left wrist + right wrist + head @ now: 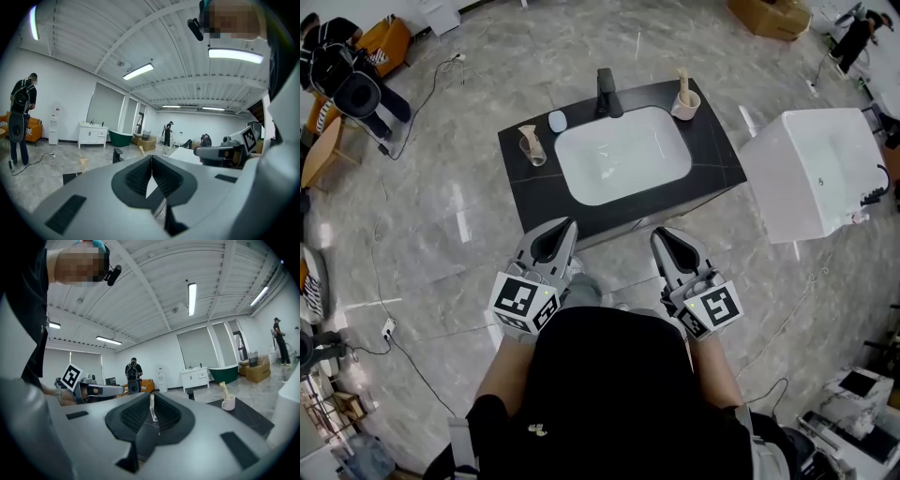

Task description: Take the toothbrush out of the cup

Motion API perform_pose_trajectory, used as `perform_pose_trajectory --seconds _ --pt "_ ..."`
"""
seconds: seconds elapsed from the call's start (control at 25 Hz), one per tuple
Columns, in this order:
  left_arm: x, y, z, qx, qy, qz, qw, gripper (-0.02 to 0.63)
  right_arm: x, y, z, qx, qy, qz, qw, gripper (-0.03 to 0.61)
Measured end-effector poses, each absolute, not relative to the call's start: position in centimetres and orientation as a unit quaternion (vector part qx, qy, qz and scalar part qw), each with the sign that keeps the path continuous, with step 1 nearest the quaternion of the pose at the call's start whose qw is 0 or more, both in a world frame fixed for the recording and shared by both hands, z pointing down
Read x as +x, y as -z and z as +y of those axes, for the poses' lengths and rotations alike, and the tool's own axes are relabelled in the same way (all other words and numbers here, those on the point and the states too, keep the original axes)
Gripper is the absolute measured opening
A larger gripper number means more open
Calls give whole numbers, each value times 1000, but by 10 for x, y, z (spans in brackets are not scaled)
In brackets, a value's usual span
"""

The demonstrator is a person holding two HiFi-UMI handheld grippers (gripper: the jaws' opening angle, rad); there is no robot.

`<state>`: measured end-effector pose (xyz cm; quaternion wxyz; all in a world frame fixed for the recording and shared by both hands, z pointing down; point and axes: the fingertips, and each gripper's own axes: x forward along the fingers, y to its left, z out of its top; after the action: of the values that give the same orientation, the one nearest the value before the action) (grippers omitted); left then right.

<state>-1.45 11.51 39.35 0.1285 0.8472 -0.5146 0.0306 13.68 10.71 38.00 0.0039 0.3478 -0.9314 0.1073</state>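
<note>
Toothbrush (682,78) in cup (686,105) on black countertop (532,187).

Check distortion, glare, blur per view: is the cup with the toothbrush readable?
Head view: fisheye bend, streaky glare on the floor, cup and toothbrush small but sharp. Left gripper view: black vignette, ceiling lamp blown out. Right gripper view: same vignette, cup crisp.

There's the basin (623,159), set in the middle of the counter (525,192), faucet (607,92) right behind it. Cup (687,107) on the back right corner, toothbrush (682,79) standing in it. Glass (532,147) left of the basin. Boxy unit (816,173) just right of the counter.
</note>
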Motion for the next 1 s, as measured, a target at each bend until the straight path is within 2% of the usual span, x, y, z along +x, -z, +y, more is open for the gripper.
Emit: perform_pose_trajectory --seconds 0.56,1.0 --pt "-117 -414 21 855 -37 -493 155 23 42 -380 4 379 -114 -918 5 46" --pt "-152 -427 -9 831 -51 -526 174 25 20 -378 -32 368 -119 -922 15 46"
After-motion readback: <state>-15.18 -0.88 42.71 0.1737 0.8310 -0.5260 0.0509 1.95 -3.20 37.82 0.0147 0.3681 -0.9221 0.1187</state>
